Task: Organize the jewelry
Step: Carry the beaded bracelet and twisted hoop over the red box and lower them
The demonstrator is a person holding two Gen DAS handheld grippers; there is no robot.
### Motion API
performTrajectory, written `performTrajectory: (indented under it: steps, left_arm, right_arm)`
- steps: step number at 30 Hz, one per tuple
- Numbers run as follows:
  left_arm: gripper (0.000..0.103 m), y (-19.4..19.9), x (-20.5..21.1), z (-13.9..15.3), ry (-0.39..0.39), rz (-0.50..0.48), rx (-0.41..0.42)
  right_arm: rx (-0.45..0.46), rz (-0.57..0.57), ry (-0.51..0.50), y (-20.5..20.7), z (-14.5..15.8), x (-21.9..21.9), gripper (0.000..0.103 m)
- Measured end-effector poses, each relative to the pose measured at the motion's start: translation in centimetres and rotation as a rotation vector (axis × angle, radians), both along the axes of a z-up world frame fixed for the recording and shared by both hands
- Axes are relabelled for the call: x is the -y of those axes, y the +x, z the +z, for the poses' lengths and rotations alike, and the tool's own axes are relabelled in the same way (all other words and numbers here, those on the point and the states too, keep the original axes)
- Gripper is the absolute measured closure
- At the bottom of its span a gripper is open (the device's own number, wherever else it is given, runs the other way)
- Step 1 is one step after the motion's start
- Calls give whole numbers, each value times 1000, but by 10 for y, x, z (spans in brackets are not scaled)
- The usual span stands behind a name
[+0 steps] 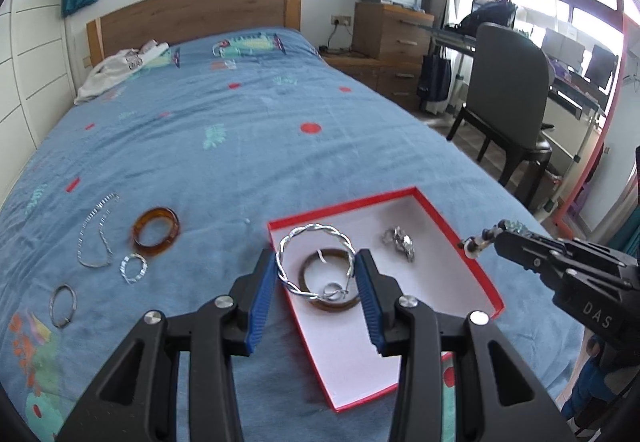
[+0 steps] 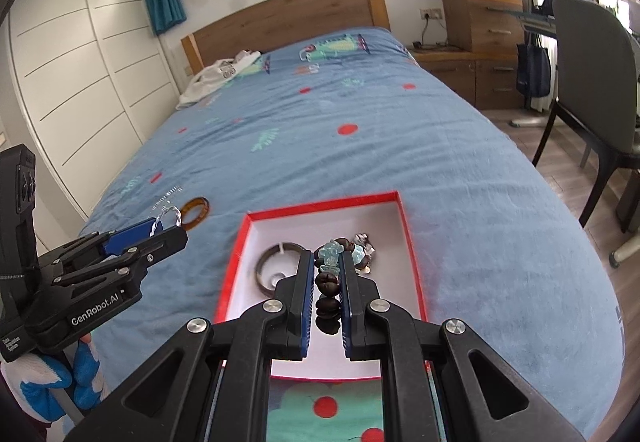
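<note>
Left wrist view: the left tool [image 1: 316, 274] clamps a twisted silver bangle [image 1: 314, 262] between its blue pads, held above the near-left part of the red-rimmed box [image 1: 460, 242] on the bed [image 1: 260, 129]. In the box lie a brown bangle [image 1: 310, 300] and a crumpled silver piece [image 1: 400, 242]. On the blanket to the left wait an amber bangle [image 1: 156, 232], a silver chain [image 1: 96, 234], a small silver ring [image 1: 134, 268] and a plain hoop [image 1: 62, 304]. The right tool [image 1: 482, 238] comes in from the right edge, marked "DAS". Judging by this, the step is dropping carried pieces into the box; next the pads should part once the bangle is over the white floor.

Right wrist view: the right tool [image 2: 328, 278] is nearly closed, gripping a bracelet of dark and pale-blue beads [image 2: 330, 282] over the box [image 2: 320, 203]. It needs lowering, then releasing clear of the rim. The left tool [image 2: 160, 232] reads "GenRobot.AI".
</note>
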State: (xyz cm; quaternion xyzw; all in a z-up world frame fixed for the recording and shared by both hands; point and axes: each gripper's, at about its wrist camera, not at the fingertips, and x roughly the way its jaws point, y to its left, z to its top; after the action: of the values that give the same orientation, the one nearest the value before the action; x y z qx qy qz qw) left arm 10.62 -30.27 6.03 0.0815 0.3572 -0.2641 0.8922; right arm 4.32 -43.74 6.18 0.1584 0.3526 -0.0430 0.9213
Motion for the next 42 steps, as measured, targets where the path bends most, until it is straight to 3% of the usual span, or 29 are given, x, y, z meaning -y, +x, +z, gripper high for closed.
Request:
performTrajectory:
  steps: [16,42]
  left_arm:
    - [65,8,37,-60,56,-53,-107]
    - [65,16,50,-109,114,-71,-201]
  right_arm:
    - [-120,12,21,15,-59,15,91]
    - [-239,81,-4,15,-97,21,91]
